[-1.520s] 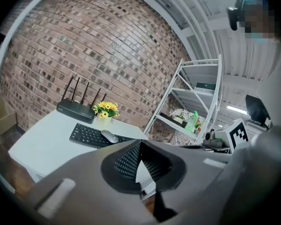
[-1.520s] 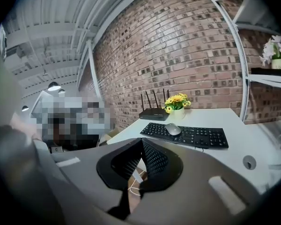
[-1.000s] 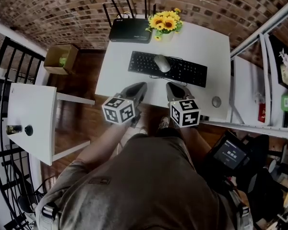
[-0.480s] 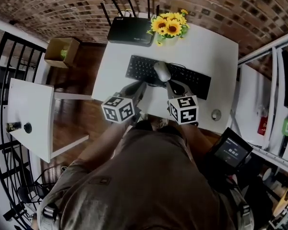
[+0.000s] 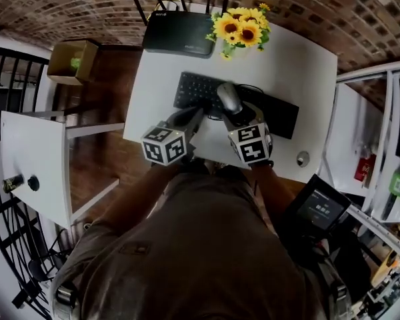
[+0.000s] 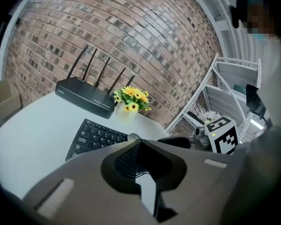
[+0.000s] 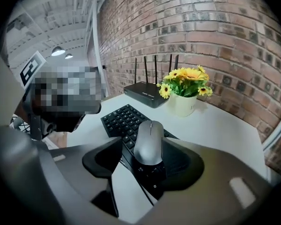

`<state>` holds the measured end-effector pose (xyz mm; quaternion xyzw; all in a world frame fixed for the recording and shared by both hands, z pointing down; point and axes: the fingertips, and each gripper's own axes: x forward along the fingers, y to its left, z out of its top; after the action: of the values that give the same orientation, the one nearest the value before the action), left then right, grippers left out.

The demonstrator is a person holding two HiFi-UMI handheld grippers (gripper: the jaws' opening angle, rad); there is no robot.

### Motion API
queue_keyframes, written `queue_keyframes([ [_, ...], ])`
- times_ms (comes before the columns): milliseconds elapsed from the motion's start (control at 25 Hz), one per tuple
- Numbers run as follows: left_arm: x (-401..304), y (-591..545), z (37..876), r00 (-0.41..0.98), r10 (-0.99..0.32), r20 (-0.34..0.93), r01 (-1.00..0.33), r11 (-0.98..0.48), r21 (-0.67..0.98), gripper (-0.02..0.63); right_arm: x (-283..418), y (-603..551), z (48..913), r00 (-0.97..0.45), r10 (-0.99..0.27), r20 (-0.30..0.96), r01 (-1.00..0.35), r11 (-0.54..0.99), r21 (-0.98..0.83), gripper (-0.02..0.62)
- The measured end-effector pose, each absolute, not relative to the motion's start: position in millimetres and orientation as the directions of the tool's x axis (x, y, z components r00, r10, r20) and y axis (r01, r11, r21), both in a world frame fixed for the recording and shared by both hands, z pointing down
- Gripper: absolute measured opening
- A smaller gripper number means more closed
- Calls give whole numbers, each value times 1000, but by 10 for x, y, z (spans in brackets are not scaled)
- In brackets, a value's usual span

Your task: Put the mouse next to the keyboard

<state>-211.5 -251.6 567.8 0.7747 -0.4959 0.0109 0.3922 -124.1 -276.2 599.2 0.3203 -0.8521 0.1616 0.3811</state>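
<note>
A grey mouse (image 5: 228,97) (image 7: 148,142) lies on top of the black keyboard (image 5: 193,89) (image 7: 122,118) on the white desk (image 5: 293,65). My right gripper (image 5: 238,117) (image 7: 147,161) points down at it. Its jaws have just been opening and now stand open, with the near end of the mouse between their tips and no pad pressing on it. My left gripper (image 5: 192,117) (image 6: 140,146) hangs shut and empty over the desk's front edge, just short of the keyboard's (image 6: 96,137) left half.
A black router (image 5: 177,33) and a pot of yellow flowers (image 5: 243,27) stand behind the keyboard. A small round object (image 5: 303,158) lies at the desk's front right. A cardboard box (image 5: 70,62) and a white side table (image 5: 33,159) are to the left; metal shelving (image 5: 380,145) is to the right.
Both grippers have moved forward and down over the desk. The right one has come up to the mouse on the keyboard, and the left one to the keyboard's near edge.
</note>
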Motion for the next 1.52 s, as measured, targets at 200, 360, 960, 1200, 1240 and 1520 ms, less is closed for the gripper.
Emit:
queue_keyframes([
  [200, -2183, -2561, 5760, 520, -750, 410, -766, -196, 612, 2, -1336, -2996, 6129, -470, -425, 774, -672, 740, -1, 299],
  [360, -2261, -2558, 5812, 517, -748, 417, -763, -183, 619, 2, -1412, -3118, 6244, -453, -420, 786, -669, 743, 11, 310],
  [960, -2474, -2630, 5869, 534, -738, 412, -743, -176, 646, 2, -1510, -3174, 6460, -388, -366, 846, -668, 744, 16, 323],
  [1200, -2465, -2658, 5875, 540, -737, 407, -739, -184, 648, 2, -1490, -3168, 6437, -385, -368, 846, -690, 723, 0, 307],
  [1240, -2463, -2664, 5875, 541, -736, 406, -739, -185, 648, 2, -1487, -3172, 6433, -386, -370, 845, -691, 723, 1, 307],
  [1520, -2430, -2708, 5836, 553, -732, 398, -738, -209, 642, 2, -1484, -3218, 6322, -407, -413, 815, -706, 708, 6, 305],
])
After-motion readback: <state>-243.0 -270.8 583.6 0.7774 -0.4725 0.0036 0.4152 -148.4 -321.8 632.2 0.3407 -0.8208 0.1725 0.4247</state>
